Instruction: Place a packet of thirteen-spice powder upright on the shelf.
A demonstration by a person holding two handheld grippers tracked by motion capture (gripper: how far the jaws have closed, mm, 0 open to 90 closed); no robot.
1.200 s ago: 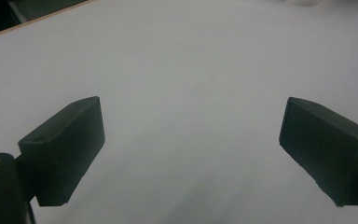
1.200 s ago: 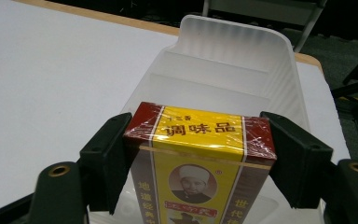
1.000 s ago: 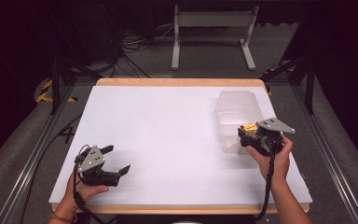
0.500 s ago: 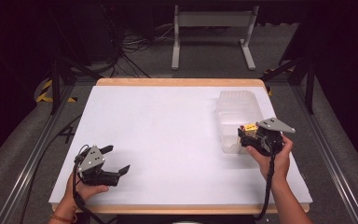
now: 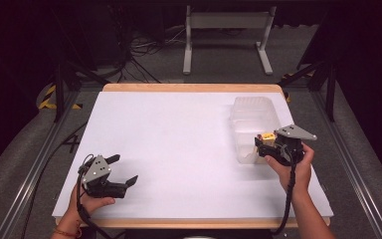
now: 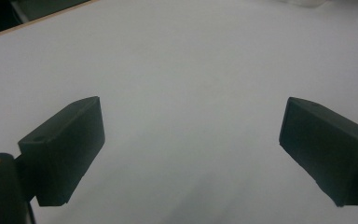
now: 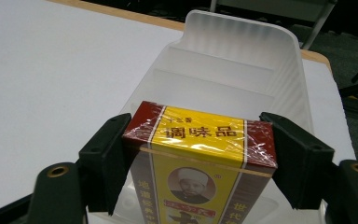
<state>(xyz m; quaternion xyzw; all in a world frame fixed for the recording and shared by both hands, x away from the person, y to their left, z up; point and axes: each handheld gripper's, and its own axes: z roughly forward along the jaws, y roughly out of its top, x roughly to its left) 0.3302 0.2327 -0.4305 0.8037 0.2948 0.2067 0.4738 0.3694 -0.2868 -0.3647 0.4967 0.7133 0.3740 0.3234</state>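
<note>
Nothing has shifted since the earlier frames: both hands hold position.

High view: the right gripper sits at the near end of the clear bin, a yellow-topped box in its jaws. The left gripper rests apart near the table front edge.

Left gripper view: jaws wide, nothing between them.

Right gripper view: jaws clamped on the seasoning box, upright over the bin's near compartment. Judged: delivery nearly done; lowering and release remain. No obstruction seen; the bin's dividers are near.
</note>
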